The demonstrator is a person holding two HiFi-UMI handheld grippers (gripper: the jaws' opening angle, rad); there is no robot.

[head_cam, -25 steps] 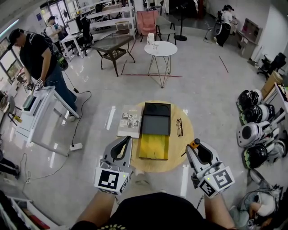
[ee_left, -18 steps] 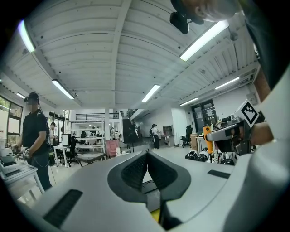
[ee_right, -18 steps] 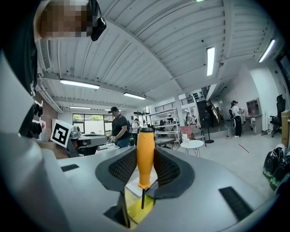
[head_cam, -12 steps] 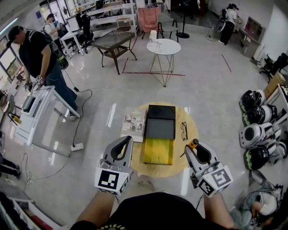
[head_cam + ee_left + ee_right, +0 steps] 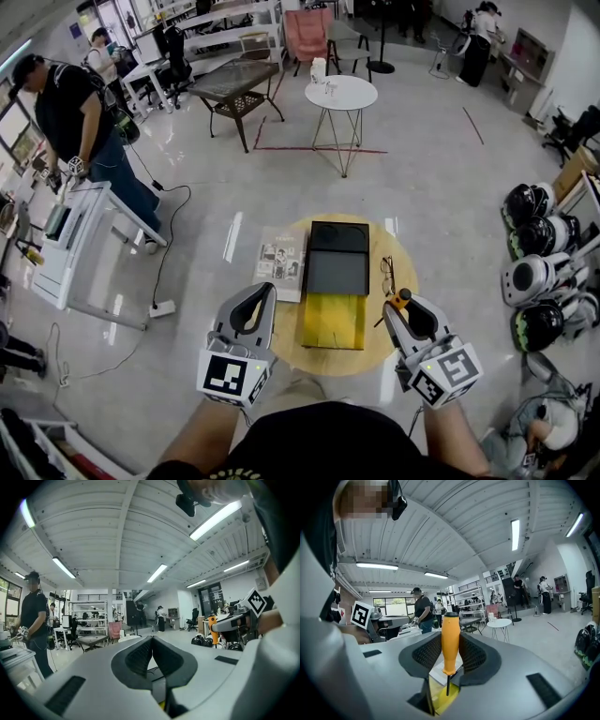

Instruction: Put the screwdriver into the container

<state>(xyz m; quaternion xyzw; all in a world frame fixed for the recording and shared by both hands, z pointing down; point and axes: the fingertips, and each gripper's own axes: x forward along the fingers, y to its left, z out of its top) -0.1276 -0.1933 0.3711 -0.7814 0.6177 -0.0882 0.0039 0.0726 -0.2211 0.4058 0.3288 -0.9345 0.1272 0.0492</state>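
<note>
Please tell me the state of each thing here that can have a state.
left gripper: jaws shut, empty.
right gripper: jaws shut on the screwdriver.
screwdriver: held by its orange handle, outside the container.
container: on the table, looks open.
glasses: lying on the table.

Hiding part of screwdriver [image 5: 403, 298] behind right gripper [image 5: 401, 308] in head view; covering table [image 5: 370, 347] near rim on both sides; losing magazine [image 5: 282, 258] print, too small.

Screwdriver [image 5: 450, 641] with smooth plastic handle, wooden table [image 5: 328, 364], glossy floor [image 5: 422, 178]
</note>
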